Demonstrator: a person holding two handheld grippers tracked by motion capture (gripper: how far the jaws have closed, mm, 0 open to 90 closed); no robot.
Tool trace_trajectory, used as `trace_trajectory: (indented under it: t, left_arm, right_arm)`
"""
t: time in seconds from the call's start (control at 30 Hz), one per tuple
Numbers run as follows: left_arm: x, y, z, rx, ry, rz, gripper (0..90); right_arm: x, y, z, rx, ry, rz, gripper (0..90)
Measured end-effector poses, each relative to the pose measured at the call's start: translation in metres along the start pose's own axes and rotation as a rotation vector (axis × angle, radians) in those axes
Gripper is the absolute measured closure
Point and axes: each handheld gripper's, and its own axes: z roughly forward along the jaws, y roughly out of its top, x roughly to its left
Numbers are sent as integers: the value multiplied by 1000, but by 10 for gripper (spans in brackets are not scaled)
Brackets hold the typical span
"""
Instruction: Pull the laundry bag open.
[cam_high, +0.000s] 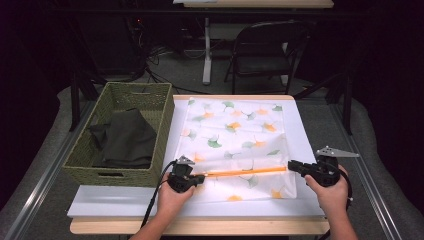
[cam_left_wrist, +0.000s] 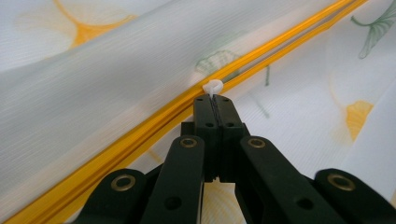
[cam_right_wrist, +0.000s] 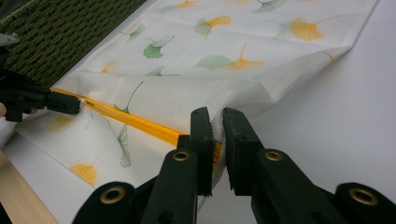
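Left hand-held gripper (cam_left_wrist: 215, 100) pinching white zipper pull (cam_left_wrist: 213, 86), right hand-held gripper (cam_right_wrist: 215, 122) clamping pouch (cam_right_wrist: 243, 88) edge, possibly zipper end

Black hand-held gripper (cam_left_wrist: 214, 95) jaws, brass-ringed pivots, trailing cables.

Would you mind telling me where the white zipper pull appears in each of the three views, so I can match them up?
High view: the white zipper pull sits low and left of centre, at the left tongs' tips.
Left gripper view: centre, just above the closed jaw tips.
Right gripper view: far left, a small pale speck at the other tongs' tip.
Shared landmark: the orange zipper across the ginkgo-print bag.
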Motion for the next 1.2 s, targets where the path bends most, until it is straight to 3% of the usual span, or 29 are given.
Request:
trace_trajectory:
  t: [0.27, 0.3, 0.37, 0.6, 0.77, 0.9, 1.2]
  left_arm:
    - [3, -4, -6, -5, 16, 0, 900]
    - [9, -12, -18, -9, 45, -13, 900]
    - [11, -14, -23, -8, 64, -4, 900]
    - [14, -17, -36, -5, 106, 14, 900]
    - [18, -22, -43, 0, 119, 4, 900]
    - [14, -24, -48, 8, 139, 38, 900]
    - [13, -24, -48, 12, 153, 50, 900]
  right_arm:
    - [0, 0, 0, 4, 2, 5, 826]
    - [0, 0, 0, 4, 2, 5, 826]
    - [-1, 0, -1, 1, -1, 8, 826]
    - [-4, -1, -1, 2, -8, 11, 826]
    - [-6, -2, -2, 3, -12, 16, 827]
    - [-8, -3, -2, 3, -19, 22, 826]
    - [-16, -5, -6, -2, -38, 42, 826]
